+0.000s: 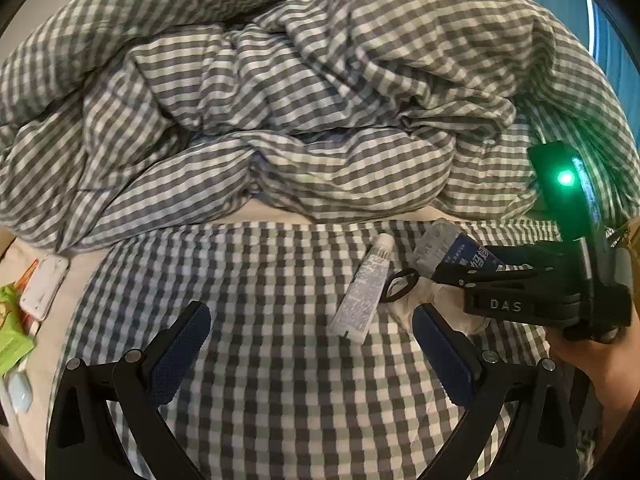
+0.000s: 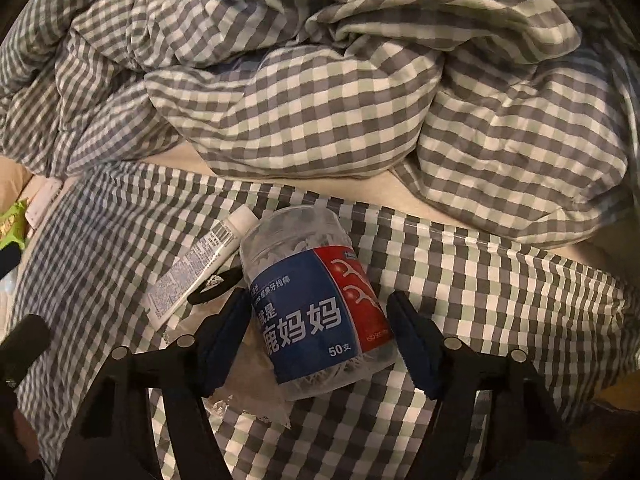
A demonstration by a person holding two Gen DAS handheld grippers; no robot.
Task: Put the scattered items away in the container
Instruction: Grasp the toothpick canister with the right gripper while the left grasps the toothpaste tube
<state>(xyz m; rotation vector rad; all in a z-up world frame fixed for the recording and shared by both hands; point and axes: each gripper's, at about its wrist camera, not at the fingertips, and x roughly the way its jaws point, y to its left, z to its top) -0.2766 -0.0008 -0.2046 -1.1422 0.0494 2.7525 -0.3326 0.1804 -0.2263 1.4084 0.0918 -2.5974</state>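
A clear jar of floss picks (image 2: 320,312) with a blue and red label lies on its side on the checked sheet (image 2: 500,292). My right gripper (image 2: 318,312) straddles it, both pads against its sides. In the left wrist view the same jar (image 1: 444,244) shows at the right, with the right gripper (image 1: 452,266) on it. A white tube (image 1: 360,300) and a black hair tie (image 1: 400,288) lie just left of the jar. My left gripper (image 1: 310,310) stands open above the sheet, near the tube, with nothing between its fingers. No container is in view.
A heaped checked duvet (image 1: 300,100) fills the far side. At the left edge lie a green packet (image 1: 12,324) and a flat white item (image 1: 44,284). Crumpled white paper or film (image 1: 436,304) lies under the jar. A person's hand (image 1: 600,364) holds the right gripper.
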